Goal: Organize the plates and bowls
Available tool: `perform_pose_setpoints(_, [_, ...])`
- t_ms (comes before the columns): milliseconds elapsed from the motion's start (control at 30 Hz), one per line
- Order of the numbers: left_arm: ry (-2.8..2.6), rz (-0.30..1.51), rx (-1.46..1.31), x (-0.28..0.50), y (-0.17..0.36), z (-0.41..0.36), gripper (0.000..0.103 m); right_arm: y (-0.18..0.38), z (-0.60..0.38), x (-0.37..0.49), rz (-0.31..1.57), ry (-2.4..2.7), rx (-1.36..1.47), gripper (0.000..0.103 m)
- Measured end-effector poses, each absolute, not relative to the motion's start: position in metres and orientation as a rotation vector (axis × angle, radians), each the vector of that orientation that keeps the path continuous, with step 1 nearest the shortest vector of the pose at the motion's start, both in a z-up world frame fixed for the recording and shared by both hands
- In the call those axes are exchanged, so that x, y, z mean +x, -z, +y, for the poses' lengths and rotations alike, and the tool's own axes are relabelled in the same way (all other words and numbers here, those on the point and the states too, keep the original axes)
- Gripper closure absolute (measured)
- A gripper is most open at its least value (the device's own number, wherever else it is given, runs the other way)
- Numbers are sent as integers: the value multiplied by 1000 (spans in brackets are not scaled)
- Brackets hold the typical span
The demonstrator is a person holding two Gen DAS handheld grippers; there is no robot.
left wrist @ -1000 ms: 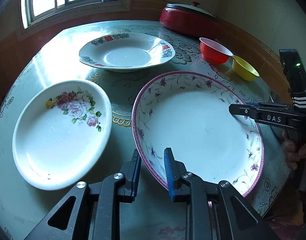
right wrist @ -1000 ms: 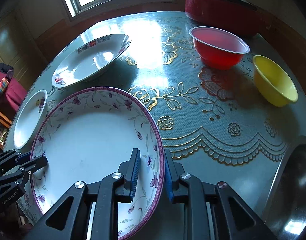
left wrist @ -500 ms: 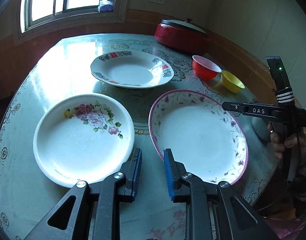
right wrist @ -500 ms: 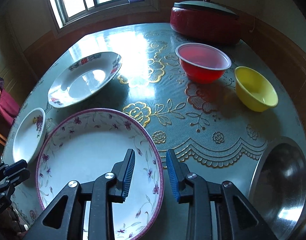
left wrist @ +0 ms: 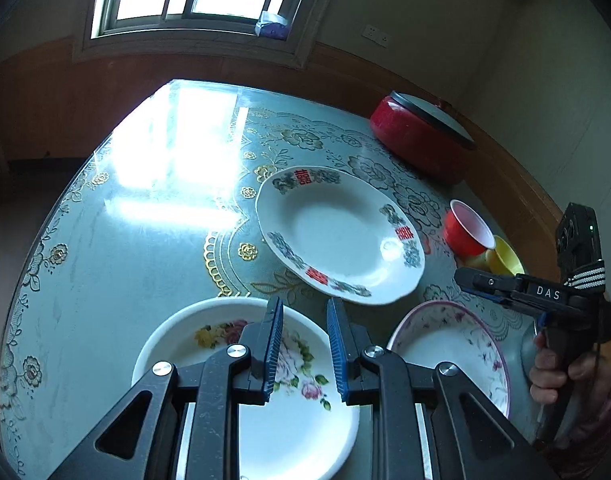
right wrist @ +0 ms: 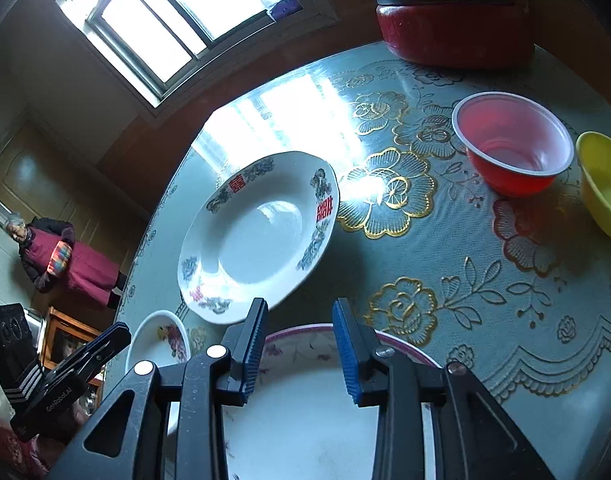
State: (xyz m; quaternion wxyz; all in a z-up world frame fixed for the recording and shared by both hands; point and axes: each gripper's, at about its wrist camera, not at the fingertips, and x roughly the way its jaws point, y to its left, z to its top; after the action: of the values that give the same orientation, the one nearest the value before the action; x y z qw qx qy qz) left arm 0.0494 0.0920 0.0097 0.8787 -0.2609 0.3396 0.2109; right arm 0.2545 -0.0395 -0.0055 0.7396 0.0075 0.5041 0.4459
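From the left wrist, the left gripper (left wrist: 303, 346) hangs over the rose plate (left wrist: 245, 392) at the table's (left wrist: 105, 260) near edge, its fingers a narrow gap apart and holding nothing. The plate with red characters (left wrist: 337, 236) sits toward the middle, the purple-rimmed plate (left wrist: 457, 344) at the near right edge. All three lie separate, probably waiting to be stacked.

From the right wrist, the right gripper (right wrist: 299, 348) hovers above the purple-rimmed plate's far rim, jaws having just been opening and empty, perhaps readying for a rim grasp. The red bowl (right wrist: 513, 144) and yellow bowl (right wrist: 603, 184) stand side by side at the right edge, in front of a lidded red pot (right wrist: 453, 24).
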Motion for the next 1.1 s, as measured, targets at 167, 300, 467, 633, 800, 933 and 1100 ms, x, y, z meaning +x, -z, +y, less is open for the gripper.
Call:
perform_pose_setpoints(167, [-451,739,-551,68,-2,118,70,23,-24,281,1163,-930,84,69])
perform_pose_setpoints(300, [-437,760,-593,84,6,139,63,32,-11,292,1191,-915,97,69])
perform_pose_setpoints(467, [-414,764,-635,105,13,165,44,43,4,297,1222,-914,95,69])
perform_pose_setpoints(633, [-420,820,-597,132,26,182,45,48,10,303,1232,-906,101,69])
perform_pose_setpoints(800, [-385,867,-570,155,36,190,66,54,18,307,1242,-909,120,69])
perform_pose_setpoints(933, [-381,901,-483,171,40,186,75,61,28,306,1245,-919,92,82])
perform_pose_setpoints(1100, [-344,922,-507,179,48,192,74,63,32,304,1242,-922,85,81])
